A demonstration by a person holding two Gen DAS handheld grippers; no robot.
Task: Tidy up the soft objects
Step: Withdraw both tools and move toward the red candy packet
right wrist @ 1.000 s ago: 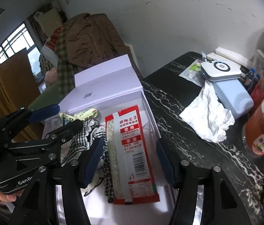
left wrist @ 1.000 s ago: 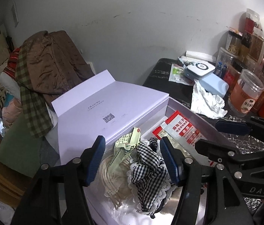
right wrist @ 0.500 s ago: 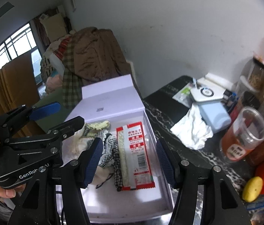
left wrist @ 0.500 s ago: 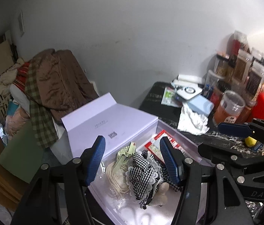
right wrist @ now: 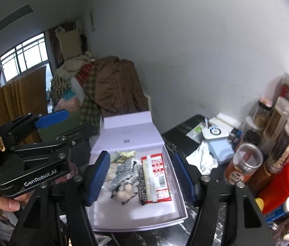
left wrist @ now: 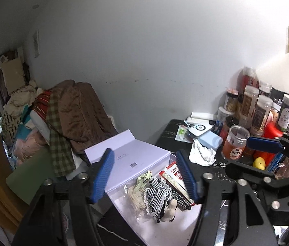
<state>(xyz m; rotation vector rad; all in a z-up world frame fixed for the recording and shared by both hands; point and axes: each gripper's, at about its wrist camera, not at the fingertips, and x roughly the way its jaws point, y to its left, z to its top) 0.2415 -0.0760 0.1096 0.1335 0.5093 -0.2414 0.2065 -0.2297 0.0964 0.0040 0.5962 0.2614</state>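
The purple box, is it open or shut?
Open. The purple box has its lid flipped back, and the checkered cloth and red packet show inside.

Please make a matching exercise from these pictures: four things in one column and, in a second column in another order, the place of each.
Things:
1. red and white packet
2. checked cloth
3. crumpled white tissue
4. brown jacket

Places:
a. on the dark table, beside the box
b. on the pile of clothes by the wall
c. in the box, right side
d. in the box, left of the packet

Pairs: 1-c, 2-d, 3-a, 4-b
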